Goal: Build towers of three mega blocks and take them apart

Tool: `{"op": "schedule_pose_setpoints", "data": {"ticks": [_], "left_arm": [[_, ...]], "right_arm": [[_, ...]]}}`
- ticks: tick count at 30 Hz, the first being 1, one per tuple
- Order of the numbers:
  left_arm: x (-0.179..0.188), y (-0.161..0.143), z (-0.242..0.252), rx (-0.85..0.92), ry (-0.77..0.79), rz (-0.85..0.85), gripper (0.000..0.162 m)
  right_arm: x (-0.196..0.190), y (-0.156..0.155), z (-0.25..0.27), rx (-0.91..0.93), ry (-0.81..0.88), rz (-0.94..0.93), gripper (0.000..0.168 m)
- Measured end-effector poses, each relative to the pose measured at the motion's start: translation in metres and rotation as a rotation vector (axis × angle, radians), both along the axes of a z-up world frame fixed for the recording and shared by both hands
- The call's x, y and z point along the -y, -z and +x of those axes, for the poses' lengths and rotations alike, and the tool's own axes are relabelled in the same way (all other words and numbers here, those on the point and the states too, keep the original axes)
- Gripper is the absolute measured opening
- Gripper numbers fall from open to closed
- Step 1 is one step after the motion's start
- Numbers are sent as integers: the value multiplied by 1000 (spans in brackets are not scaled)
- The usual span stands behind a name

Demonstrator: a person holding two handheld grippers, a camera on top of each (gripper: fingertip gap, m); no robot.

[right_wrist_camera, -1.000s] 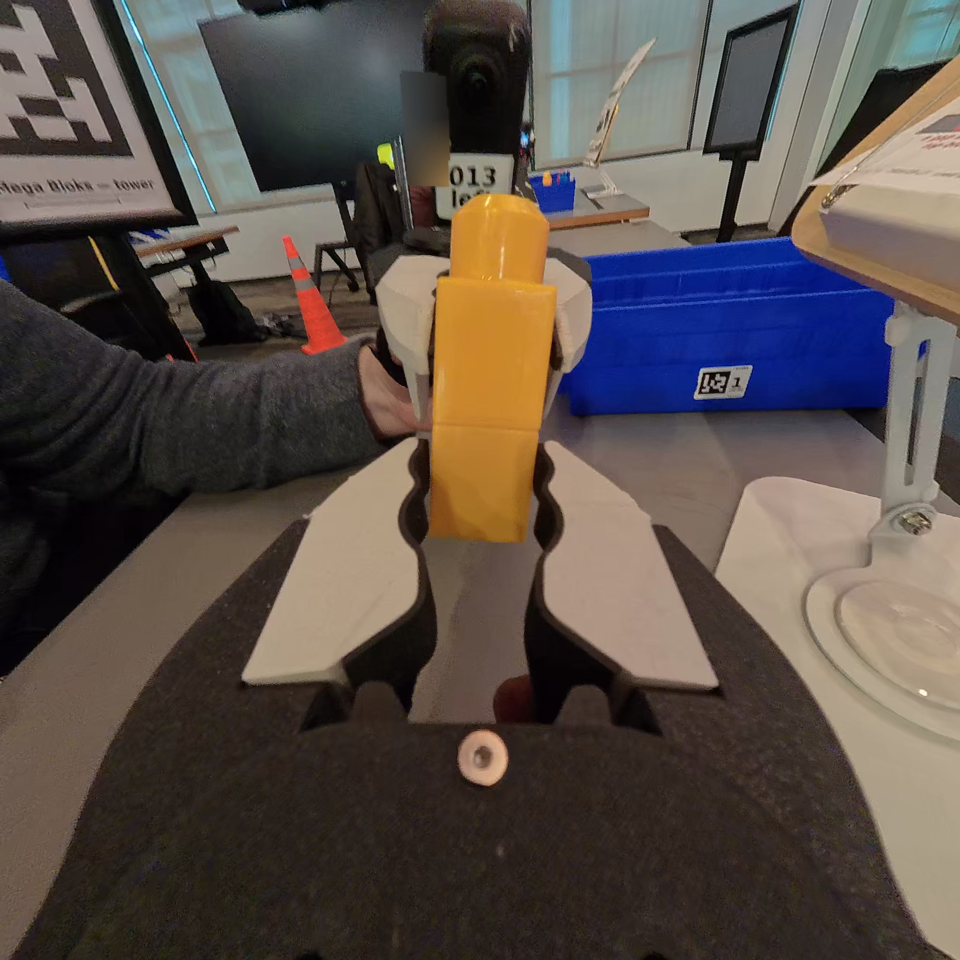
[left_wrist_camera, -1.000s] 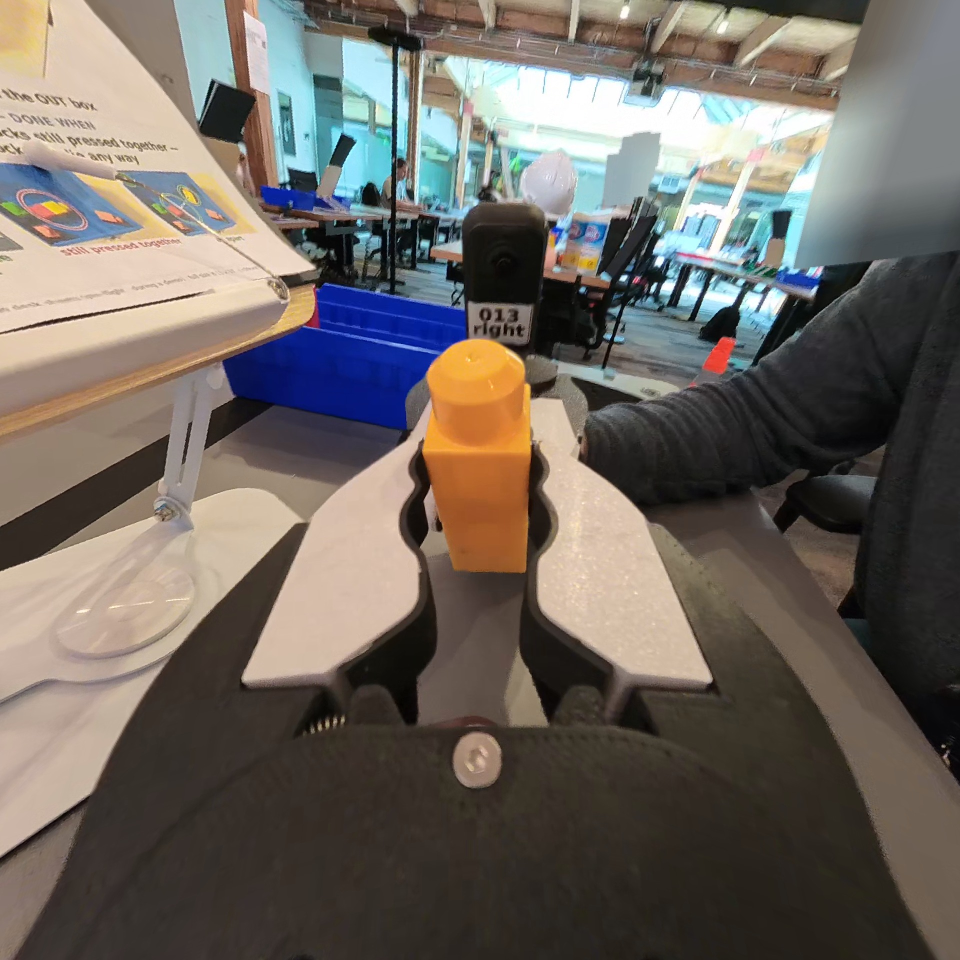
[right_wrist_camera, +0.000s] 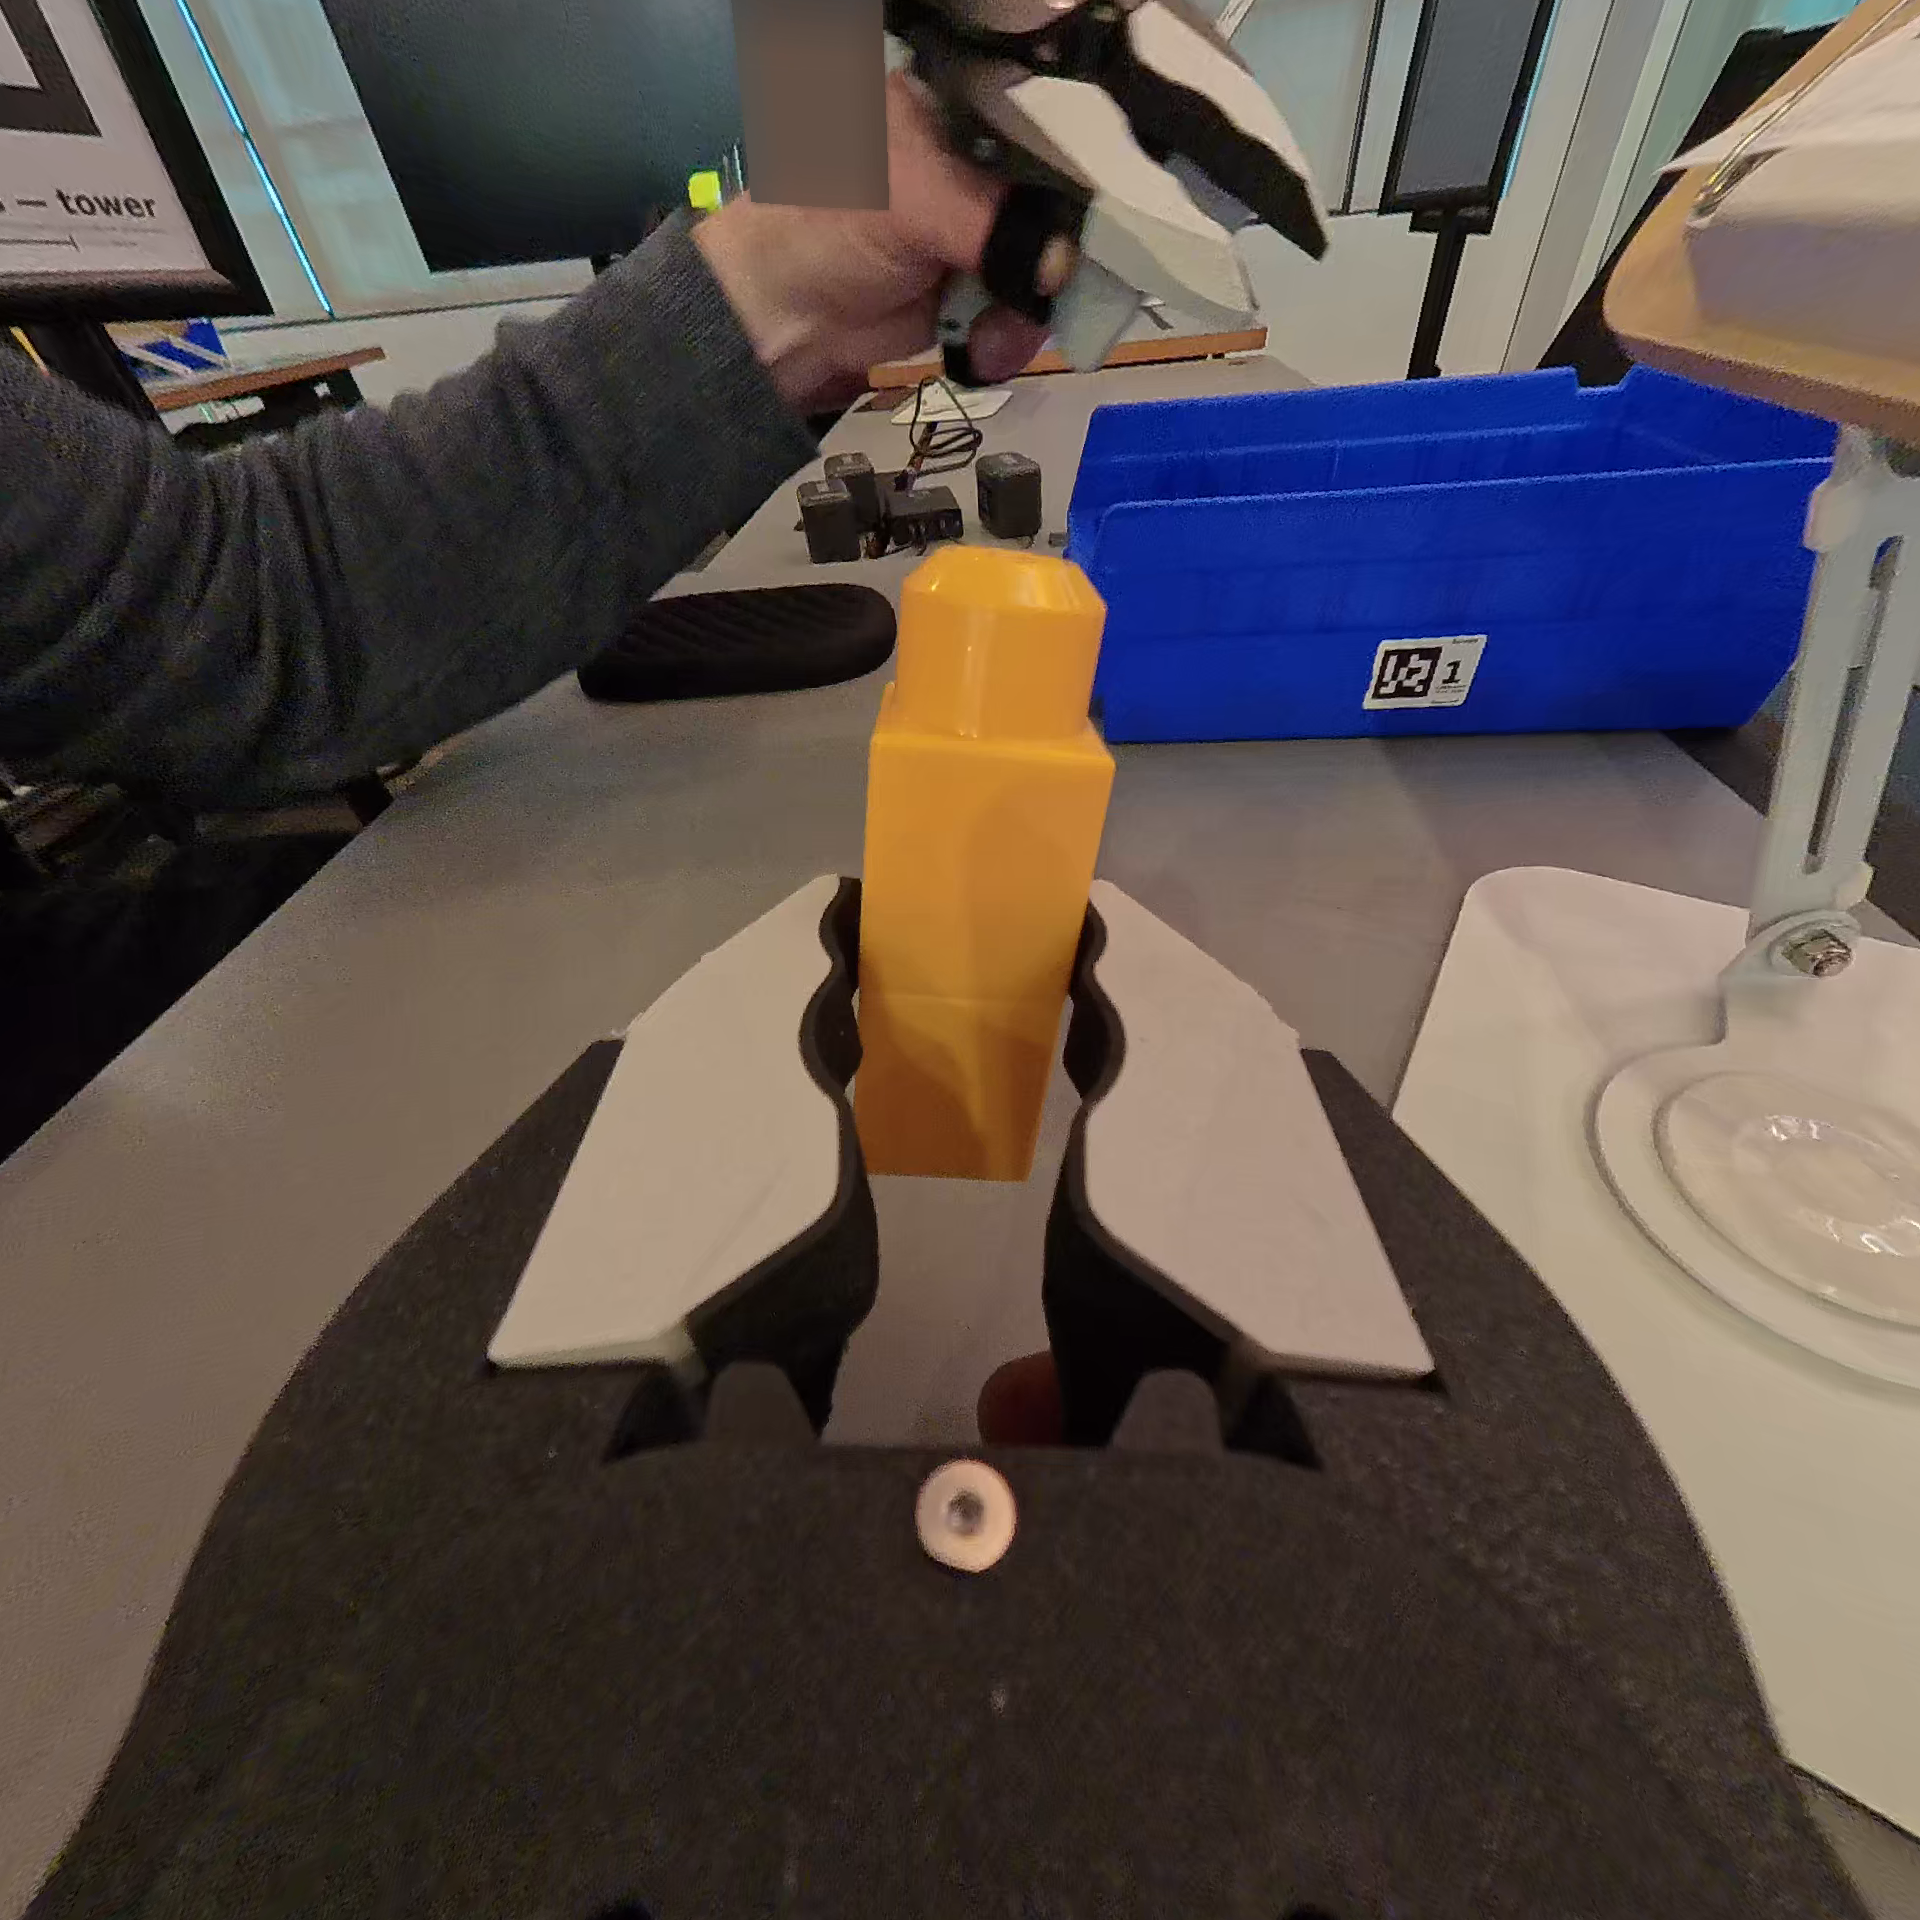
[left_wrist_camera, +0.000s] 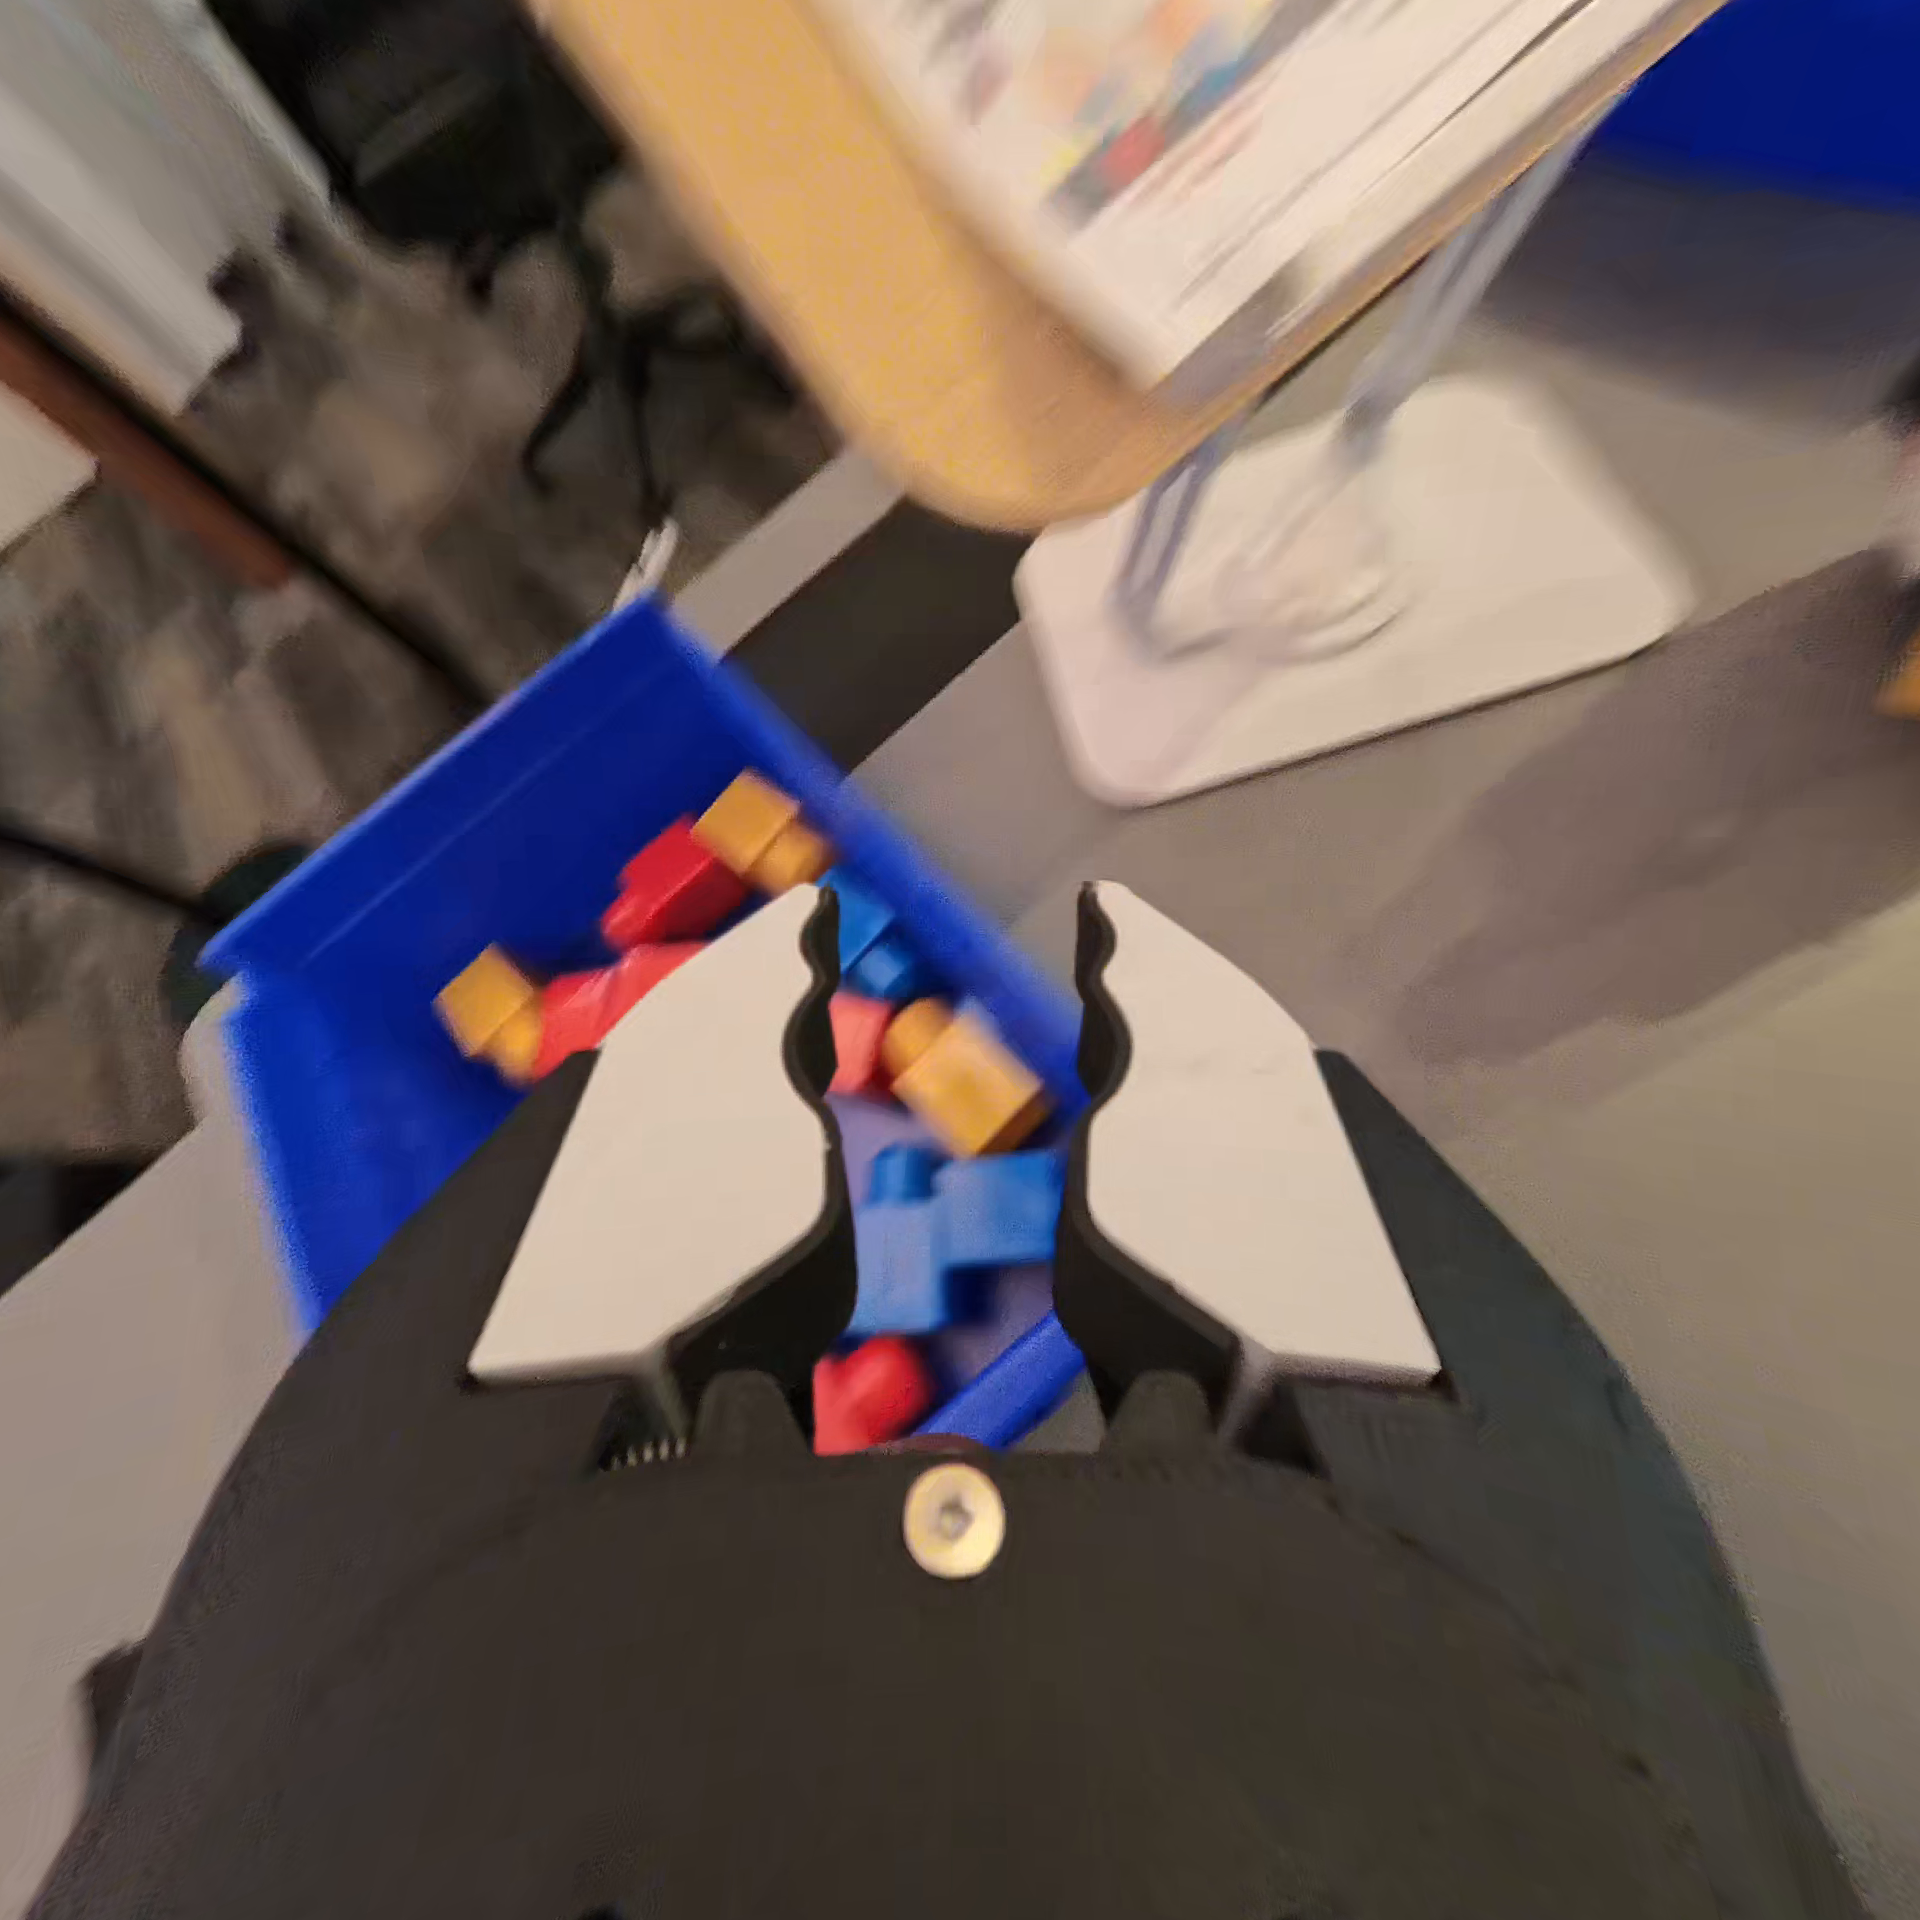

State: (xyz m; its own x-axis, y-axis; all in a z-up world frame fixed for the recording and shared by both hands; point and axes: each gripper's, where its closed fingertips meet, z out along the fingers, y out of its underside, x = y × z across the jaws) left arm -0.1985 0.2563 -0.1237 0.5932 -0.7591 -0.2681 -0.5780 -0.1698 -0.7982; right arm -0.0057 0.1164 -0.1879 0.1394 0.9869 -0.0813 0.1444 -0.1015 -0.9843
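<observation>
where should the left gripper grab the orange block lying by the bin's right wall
Grip the orange block across its square body's flat sides, coming from above with the open left gripper. It lies on its side atop the pile in the bin, stud pointing up-left; the round stud would slip.

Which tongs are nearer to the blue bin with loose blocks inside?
Left. The left tongs hover open right above the blue bin of loose blocks. The right tongs are elsewhere, shut on the orange stack.

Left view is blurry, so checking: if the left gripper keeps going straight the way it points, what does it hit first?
Probably the loose blocks in the blue bin: the open left gripper points at the orange block and blue block. Depth is unclear.
</observation>
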Motion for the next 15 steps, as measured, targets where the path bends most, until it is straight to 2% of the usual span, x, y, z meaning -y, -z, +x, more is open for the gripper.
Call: {"op": "schedule_pose_setpoints", "data": {"ticks": [5, 10, 15], "left_arm": [[-64, 57, -67, -327, -135, -185, 45], [-95, 103, -80, -490, -165, -347, 48], [-116, 135, -100, -644, -234, -410, 48]], "right_arm": [[2, 4, -2, 23, -7, 11, 37], [2, 5, -3, 27, -11, 13, 37], [3, 4, -3, 26, -15, 15, 37]]}}
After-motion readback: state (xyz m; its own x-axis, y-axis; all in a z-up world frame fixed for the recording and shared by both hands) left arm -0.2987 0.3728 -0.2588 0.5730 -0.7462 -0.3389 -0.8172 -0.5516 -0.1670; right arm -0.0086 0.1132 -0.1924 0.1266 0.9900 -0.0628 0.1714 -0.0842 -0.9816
